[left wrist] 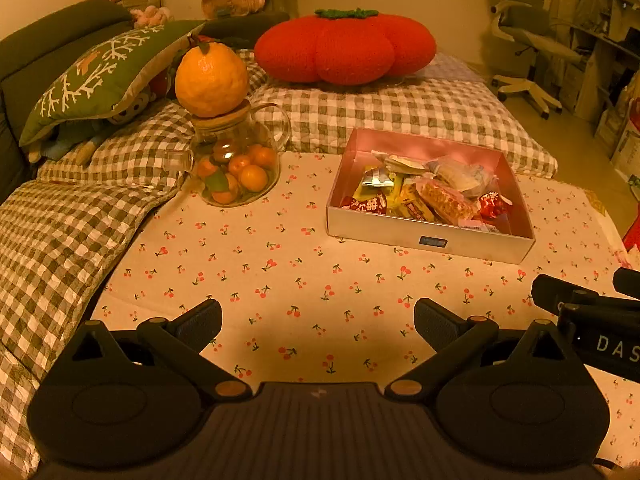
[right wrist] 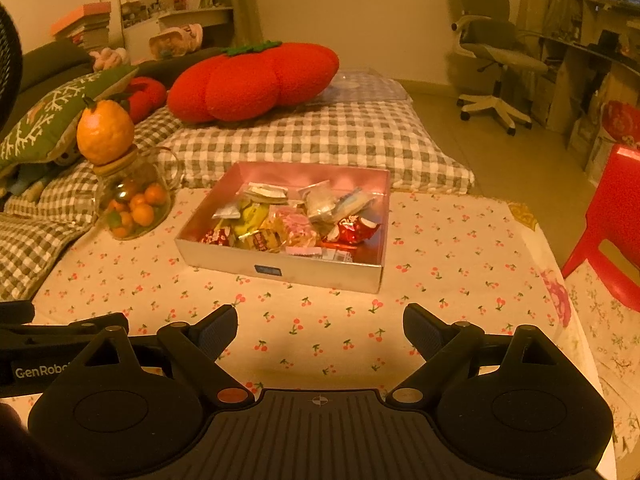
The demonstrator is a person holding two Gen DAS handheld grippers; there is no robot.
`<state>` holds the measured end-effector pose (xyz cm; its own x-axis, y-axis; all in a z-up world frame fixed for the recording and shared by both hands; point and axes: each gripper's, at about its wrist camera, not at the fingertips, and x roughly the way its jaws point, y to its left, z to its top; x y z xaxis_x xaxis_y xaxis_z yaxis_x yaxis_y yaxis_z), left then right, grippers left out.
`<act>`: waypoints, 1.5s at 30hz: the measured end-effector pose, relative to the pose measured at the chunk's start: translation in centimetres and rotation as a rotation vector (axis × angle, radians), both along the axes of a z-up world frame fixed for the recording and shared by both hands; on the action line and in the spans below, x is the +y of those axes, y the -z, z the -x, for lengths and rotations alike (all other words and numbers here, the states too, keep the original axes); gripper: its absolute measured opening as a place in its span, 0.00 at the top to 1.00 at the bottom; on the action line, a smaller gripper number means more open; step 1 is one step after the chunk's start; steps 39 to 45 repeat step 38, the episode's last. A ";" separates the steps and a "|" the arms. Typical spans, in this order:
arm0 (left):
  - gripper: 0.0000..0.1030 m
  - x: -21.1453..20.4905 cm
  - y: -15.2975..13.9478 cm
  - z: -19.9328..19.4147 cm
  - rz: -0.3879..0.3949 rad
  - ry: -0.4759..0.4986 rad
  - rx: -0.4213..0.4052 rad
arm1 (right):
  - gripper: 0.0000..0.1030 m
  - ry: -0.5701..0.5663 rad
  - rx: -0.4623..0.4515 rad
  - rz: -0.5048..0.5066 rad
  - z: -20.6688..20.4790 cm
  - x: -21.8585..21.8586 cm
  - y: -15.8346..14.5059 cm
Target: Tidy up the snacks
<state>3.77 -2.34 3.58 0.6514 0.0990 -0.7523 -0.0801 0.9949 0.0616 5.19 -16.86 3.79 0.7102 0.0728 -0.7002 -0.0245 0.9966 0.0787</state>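
1. Here, the left gripper point(left wrist: 318, 316) hangs low over the cherry-print cloth point(left wrist: 280, 276), jaws spread wide with nothing between them.
2. The right gripper point(right wrist: 319, 326) sits just beside it, equally wide and empty, over the same cloth.
3. Ahead of both, well apart from the fingertips, a shallow pink-lined box point(left wrist: 430, 242) rests on the cloth, holding a heap of wrapped snacks point(right wrist: 294, 222).
4. Left of the box stands a glass teapot point(left wrist: 236, 172) filled with small oranges, a large citrus fruit point(left wrist: 211, 78) balanced on its lid.
5. Beyond lie a checked quilt point(left wrist: 400, 116) and a red tomato cushion point(left wrist: 344, 48).
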 end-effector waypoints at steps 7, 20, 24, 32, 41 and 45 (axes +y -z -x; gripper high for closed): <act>0.00 -0.1 0.1 0.1 -0.002 0.004 0.002 | 0.11 0.001 0.000 0.002 0.0 0.1 0.0; 0.00 -0.1 0.1 0.0 0.002 0.002 0.006 | 0.11 -0.001 -0.001 0.003 0.0 0.2 0.0; 0.01 -0.1 0.1 0.0 0.002 0.002 0.007 | 0.11 -0.001 -0.001 0.003 0.0 0.1 0.1; 0.01 0.0 0.1 0.0 0.004 0.002 0.008 | 0.11 -0.001 -0.001 0.004 0.0 0.1 0.1; 0.01 0.0 0.2 0.0 0.005 0.003 0.009 | 0.11 -0.001 0.000 0.004 0.0 0.1 0.1; 0.01 0.0 0.2 0.0 0.005 0.003 0.009 | 0.11 -0.001 0.000 0.004 0.0 0.1 0.1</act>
